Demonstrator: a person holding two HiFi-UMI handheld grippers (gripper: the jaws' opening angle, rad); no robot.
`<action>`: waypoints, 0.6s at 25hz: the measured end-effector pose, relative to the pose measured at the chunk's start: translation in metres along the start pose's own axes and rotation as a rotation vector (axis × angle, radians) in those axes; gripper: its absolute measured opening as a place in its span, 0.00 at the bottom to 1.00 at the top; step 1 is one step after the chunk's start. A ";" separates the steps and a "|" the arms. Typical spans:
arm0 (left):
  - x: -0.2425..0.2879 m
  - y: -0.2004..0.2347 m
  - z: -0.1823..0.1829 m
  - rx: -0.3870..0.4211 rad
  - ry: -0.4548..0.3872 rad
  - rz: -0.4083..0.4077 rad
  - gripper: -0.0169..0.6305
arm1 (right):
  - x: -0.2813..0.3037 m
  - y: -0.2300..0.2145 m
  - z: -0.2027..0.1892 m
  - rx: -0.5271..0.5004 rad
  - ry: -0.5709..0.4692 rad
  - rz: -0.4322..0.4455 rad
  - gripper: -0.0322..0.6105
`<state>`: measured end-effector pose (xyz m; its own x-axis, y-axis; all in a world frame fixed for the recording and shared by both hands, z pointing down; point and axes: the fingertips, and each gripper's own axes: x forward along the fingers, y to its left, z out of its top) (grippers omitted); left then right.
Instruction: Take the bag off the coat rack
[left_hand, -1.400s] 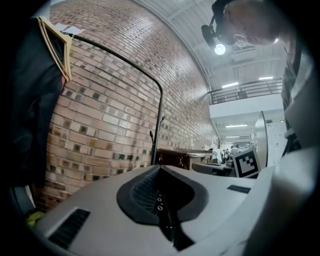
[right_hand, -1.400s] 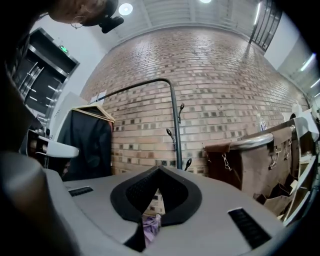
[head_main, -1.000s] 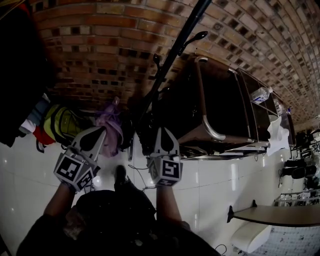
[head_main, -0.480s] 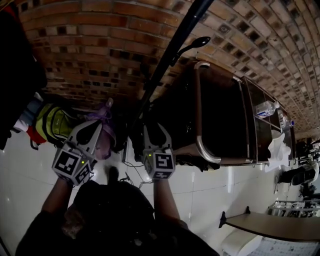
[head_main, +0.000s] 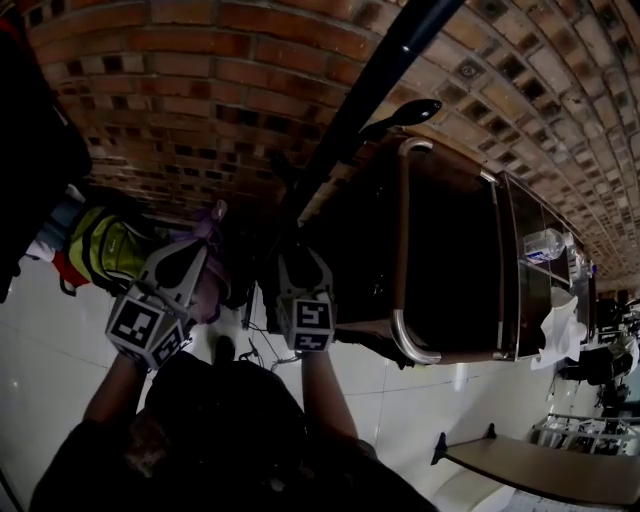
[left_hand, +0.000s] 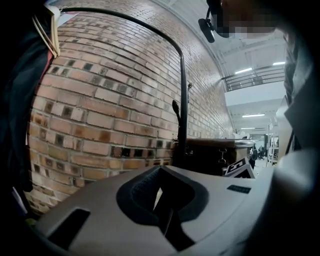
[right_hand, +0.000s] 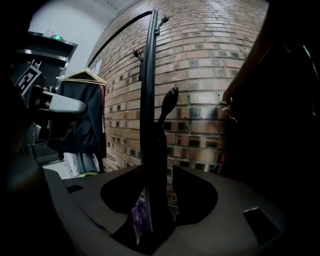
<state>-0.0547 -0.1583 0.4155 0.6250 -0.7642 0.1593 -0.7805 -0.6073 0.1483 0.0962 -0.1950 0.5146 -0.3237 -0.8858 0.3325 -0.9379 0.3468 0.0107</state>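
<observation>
The black coat rack pole runs from the top right down to its foot near my grippers, with a knobbed hook beside it. A purple bag lies low by the brick wall, right beside the tips of my left gripper. That gripper looks shut, and nothing shows between its jaws. My right gripper is at the pole's foot and its jaws are opening. The pole stands in line with their gap, untouched by the pads, and a bit of the purple bag shows beyond them.
A dark cabinet with a metal rail stands right of the rack, with a bottle on it. A yellow-green bag and dark hanging clothes are at the left. Cables lie on the white tiled floor.
The right gripper's jaws went from shut to wide apart, and it shifted a little left toward the pole's foot. The left gripper stayed beside the purple bag.
</observation>
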 end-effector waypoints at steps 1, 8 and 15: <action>0.004 0.001 0.000 -0.002 0.001 0.001 0.07 | 0.004 -0.001 -0.002 -0.004 0.005 0.002 0.33; 0.022 0.004 -0.005 -0.013 0.023 0.002 0.07 | 0.019 -0.004 -0.007 -0.029 -0.041 0.048 0.32; 0.031 -0.001 -0.009 -0.022 0.034 -0.005 0.07 | 0.020 0.004 -0.006 -0.059 -0.069 0.136 0.19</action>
<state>-0.0349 -0.1796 0.4288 0.6297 -0.7528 0.1915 -0.7767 -0.6063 0.1706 0.0868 -0.2091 0.5268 -0.4570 -0.8478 0.2690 -0.8765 0.4807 0.0256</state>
